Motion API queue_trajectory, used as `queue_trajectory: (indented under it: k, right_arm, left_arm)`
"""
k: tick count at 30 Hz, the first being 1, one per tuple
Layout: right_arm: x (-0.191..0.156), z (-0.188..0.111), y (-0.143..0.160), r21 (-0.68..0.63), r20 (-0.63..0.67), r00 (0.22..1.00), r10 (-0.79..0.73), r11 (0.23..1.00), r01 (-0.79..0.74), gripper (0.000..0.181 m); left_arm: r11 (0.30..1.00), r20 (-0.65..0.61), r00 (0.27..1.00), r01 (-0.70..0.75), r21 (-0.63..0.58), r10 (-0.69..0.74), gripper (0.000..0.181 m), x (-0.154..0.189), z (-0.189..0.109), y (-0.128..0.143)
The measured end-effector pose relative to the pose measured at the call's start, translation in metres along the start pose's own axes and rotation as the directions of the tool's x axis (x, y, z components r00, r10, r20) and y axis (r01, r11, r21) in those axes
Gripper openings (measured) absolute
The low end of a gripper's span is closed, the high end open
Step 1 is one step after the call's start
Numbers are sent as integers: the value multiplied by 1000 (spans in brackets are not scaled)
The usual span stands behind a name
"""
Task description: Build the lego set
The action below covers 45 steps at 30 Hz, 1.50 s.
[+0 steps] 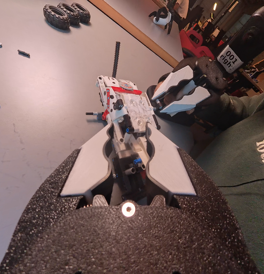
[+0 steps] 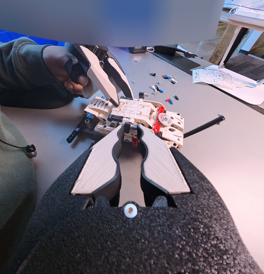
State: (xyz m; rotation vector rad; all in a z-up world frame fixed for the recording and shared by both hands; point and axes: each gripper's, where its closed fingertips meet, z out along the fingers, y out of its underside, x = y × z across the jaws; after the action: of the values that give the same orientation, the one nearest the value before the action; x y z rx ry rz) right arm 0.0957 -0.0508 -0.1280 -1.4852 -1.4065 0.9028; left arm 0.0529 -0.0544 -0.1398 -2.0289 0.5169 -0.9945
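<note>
The left tool (image 1: 129,130) is seen clamped on the rear of the model (image 1: 125,103), its fingers pressed to both sides of the white body. In the right wrist view the left tool (image 2: 123,100) is seen coming down from 11 o'clock onto the model (image 2: 135,115), which lies on the grey worktop (image 2: 217,155). The right tool (image 2: 129,126) is set at the model's near side, its tips closed around a small black-and-white pin (image 2: 129,125) that sticks out of the side; whether it is squeezed tight cannot be told. In the left wrist view the right tool (image 1: 158,102) is seen at 3 o'clock of the model. A red beam (image 2: 158,120) and a round grey disc (image 2: 165,119) are carried on the spotted hood. A black ribbed rod (image 2: 204,126) sticks out of the front toward 3 o'clock. Farther off, loose small parts (image 2: 165,84) are scattered at 12 o'clock, with a printed sheet (image 2: 214,77) at 2 o'clock. Three black tyres (image 1: 66,14) are lined up at far 11 o'clock in the left wrist view, well apart from the model.
</note>
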Motion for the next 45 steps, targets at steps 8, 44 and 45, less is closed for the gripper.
queue_trajectory:
  k: [8, 44, 45]
  right_arm:
    - [14, -4, 4, -38, -36, 998, 56, 998, -58, 15]
    - [9, -1, 5, -12, 10, 969, 247, 969, -247, 4]
    - [7, -1, 5, -18, 20, 971, 239, 971, -239, 4]
  left_arm:
    - [1000, -46, 999, 4, 18, -3, 46, 5, -5, -9]
    - [996, -26, 996, 89, 10, -89, 64, -1, 32, -6]
    - [996, -26, 996, 88, 4, -88, 64, -1, 32, -6]
